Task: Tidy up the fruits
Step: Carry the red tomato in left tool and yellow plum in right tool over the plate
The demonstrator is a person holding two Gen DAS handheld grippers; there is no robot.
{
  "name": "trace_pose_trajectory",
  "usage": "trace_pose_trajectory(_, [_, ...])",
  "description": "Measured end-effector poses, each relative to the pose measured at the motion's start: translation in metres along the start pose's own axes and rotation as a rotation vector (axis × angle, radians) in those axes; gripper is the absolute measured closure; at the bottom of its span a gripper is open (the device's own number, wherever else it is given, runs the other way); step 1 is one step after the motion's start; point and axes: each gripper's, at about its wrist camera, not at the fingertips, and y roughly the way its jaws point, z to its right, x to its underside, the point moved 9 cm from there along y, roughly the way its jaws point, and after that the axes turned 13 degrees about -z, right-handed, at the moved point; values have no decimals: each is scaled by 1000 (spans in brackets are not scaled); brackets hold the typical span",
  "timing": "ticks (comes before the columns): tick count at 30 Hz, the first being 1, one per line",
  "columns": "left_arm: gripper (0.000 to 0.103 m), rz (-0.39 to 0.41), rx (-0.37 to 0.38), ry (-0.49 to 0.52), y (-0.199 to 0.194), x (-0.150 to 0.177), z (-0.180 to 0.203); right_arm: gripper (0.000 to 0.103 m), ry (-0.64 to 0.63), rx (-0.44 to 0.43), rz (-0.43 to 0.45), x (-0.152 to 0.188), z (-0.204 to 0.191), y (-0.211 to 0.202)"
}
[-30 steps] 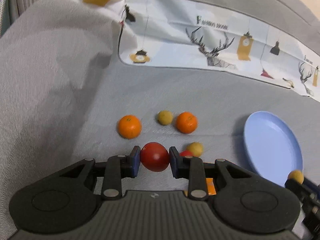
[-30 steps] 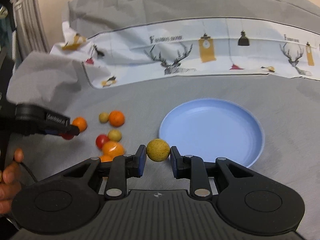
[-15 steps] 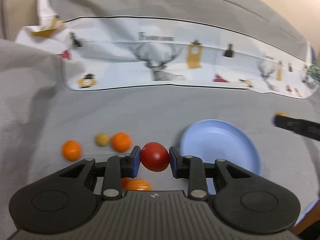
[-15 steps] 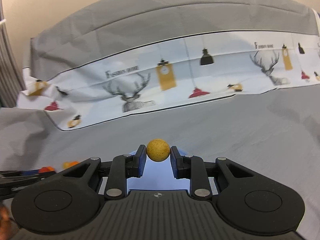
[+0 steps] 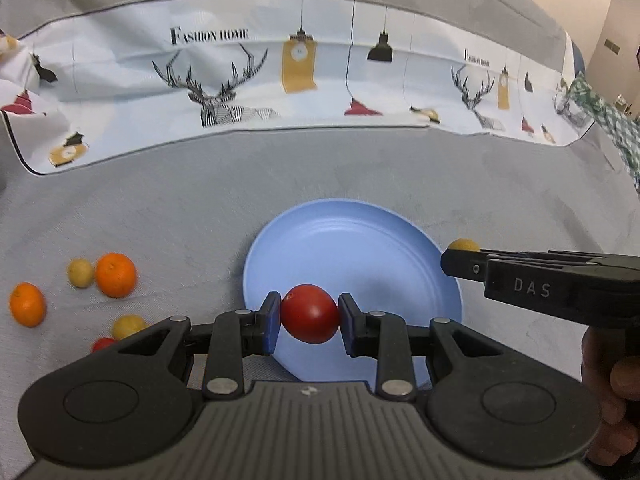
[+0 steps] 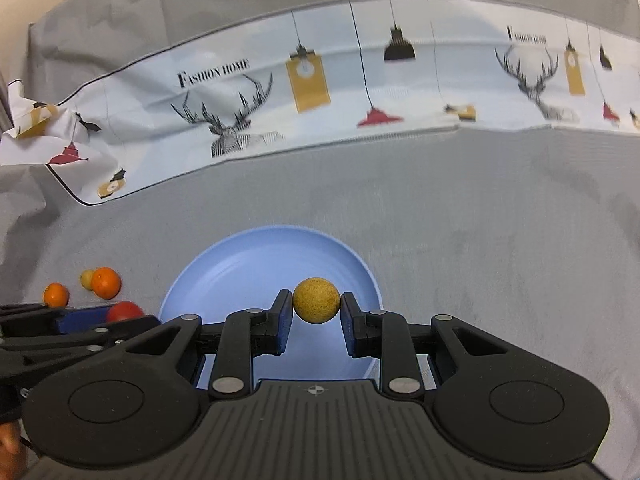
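My left gripper (image 5: 309,316) is shut on a red tomato (image 5: 309,313) and holds it over the near edge of the light blue plate (image 5: 360,240). My right gripper (image 6: 316,312) is shut on a small yellow fruit (image 6: 316,300) over the same plate (image 6: 248,264). In the left wrist view the right gripper (image 5: 460,258) comes in from the right at the plate's rim. In the right wrist view the left gripper (image 6: 116,314) shows at the left with the tomato (image 6: 125,311). The plate holds no fruit.
On the grey cloth left of the plate lie two oranges (image 5: 116,274) (image 5: 27,304), two small yellow fruits (image 5: 80,272) (image 5: 127,326) and a small red one (image 5: 102,345). A printed white cloth (image 5: 320,80) runs along the back.
Both grippers have moved with their fruits from the pile side toward the plate. The tomato and the yellow fruit now hang over the plate.
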Motion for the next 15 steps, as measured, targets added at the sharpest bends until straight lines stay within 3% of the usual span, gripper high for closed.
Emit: trace_pose_trajectory(15, [69, -62, -18, 13, 19, 7, 6, 76, -26, 23, -42, 5, -4, 16])
